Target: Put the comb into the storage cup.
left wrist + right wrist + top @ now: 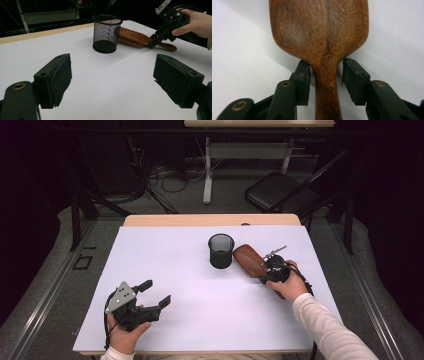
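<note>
A brown wooden hairbrush [248,260] [132,37] lies bristles down on the white table top, just right of a black mesh cup [221,251] [107,33]. My right gripper [262,273] [152,44] [325,72] straddles the neck of the brush handle. One pad sits close on each side of the wood, with a thin gap at the right pad. My left gripper [156,292] [113,75] rests near the table's front left. Its jaws stand wide apart with nothing between them, pointing toward the cup.
A white sheet [200,320] covers the table, with a wooden edge strip [210,220] at the back. Behind the table stand a black folding chair [280,192] and a desk frame with cables on the floor.
</note>
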